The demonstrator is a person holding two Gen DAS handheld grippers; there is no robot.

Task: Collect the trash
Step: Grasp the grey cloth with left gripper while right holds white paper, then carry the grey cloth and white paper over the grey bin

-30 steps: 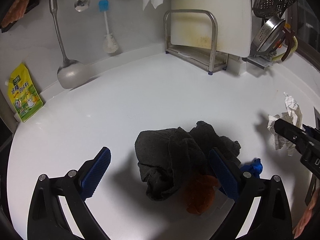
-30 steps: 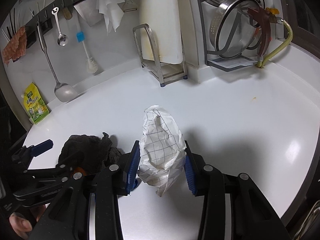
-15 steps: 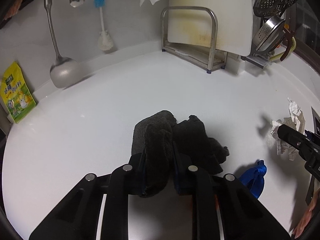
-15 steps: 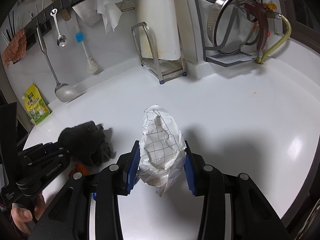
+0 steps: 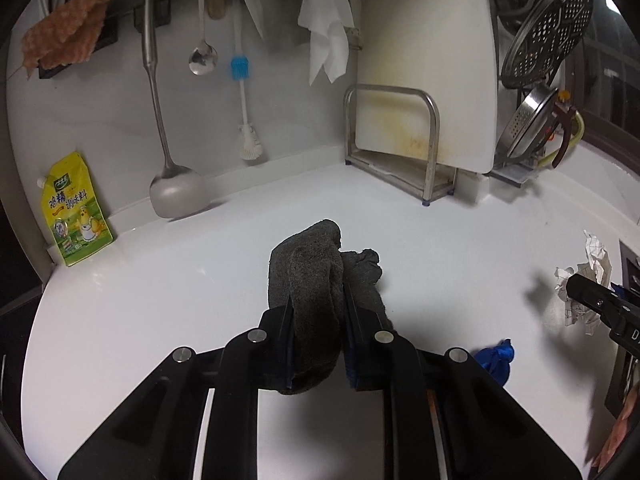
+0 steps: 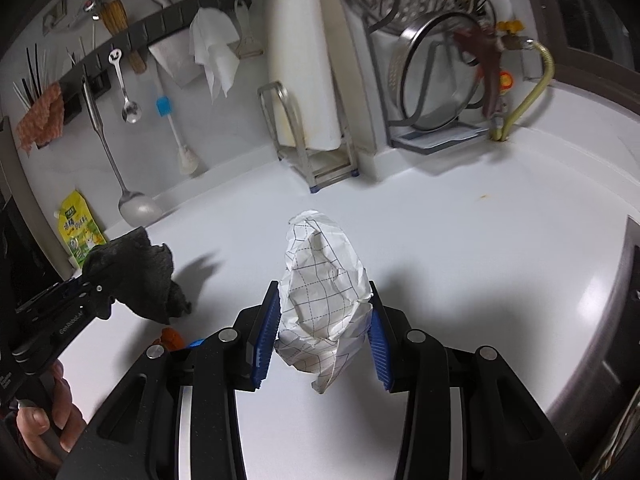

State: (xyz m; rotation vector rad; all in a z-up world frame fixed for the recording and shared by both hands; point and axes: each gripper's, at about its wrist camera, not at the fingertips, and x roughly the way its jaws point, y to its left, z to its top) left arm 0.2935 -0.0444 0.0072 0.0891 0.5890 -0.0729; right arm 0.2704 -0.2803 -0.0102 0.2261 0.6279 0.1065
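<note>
My left gripper (image 5: 316,312) is shut on a dark grey cloth (image 5: 308,276) and holds it lifted off the white counter (image 5: 160,280). The cloth also shows at the left of the right wrist view (image 6: 136,276). My right gripper (image 6: 324,344) is shut on a crumpled ball of white grid paper (image 6: 324,284) held above the counter; the paper also shows at the right edge of the left wrist view (image 5: 588,280). A blue scrap (image 5: 496,360) and an orange scrap (image 6: 172,338) lie on the counter below the cloth.
Along the back wall stand a cutting board in a metal rack (image 5: 400,140), a dish rack with pots (image 6: 436,92), a hanging ladle (image 5: 176,192), brush (image 5: 244,120) and a yellow pouch (image 5: 74,212). The counter's edge and a sink rim (image 6: 628,280) are at right.
My left gripper closed on the dark cloth and lifted it off the counter, uncovering the blue and orange scraps. My right gripper kept its hold on the paper ball.
</note>
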